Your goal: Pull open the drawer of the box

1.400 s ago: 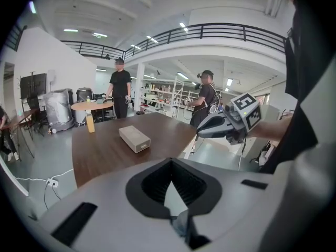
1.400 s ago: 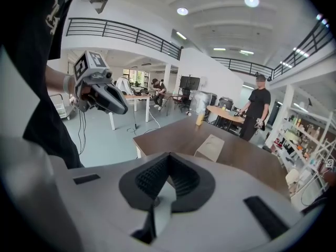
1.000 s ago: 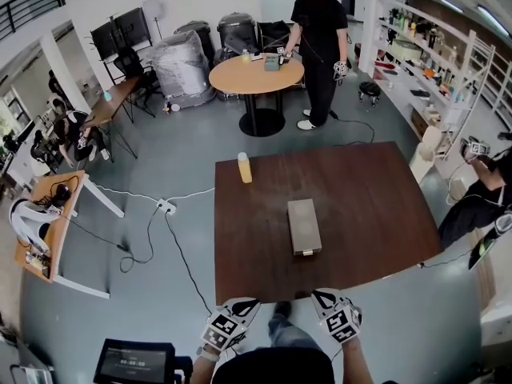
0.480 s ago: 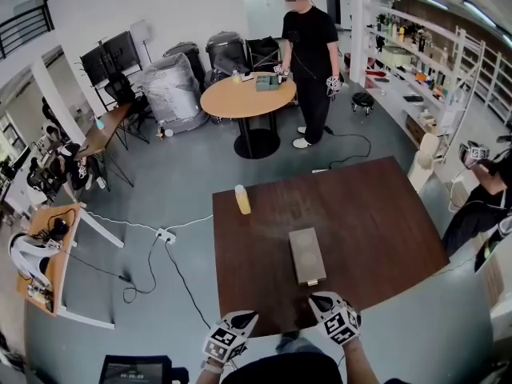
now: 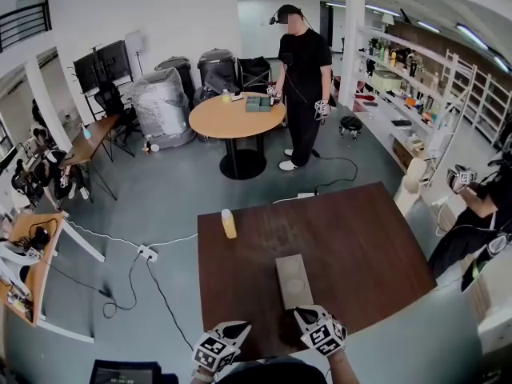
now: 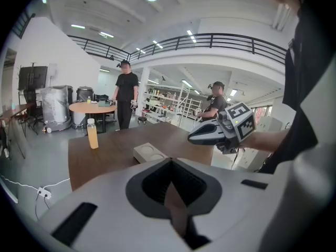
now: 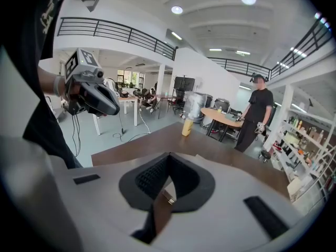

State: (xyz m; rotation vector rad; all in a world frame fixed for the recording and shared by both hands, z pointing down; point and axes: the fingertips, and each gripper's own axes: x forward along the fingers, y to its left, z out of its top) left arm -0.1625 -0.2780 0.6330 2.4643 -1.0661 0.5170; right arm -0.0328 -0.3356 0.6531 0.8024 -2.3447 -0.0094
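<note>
Left tool (image 5: pixel 242 326) and right tool (image 5: pixel 301 311), both pinched closed and empty, have closed in on the box (image 5: pixel 293 280) at lower centre, now over the near edge of the tabletop (image 5: pixel 368 246).

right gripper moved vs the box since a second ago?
Yes. The right gripper has come forward past the table edge, toward the near end of the box.

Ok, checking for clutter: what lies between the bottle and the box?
Only bare table between the bottle and the box, as the head view shows.
</note>
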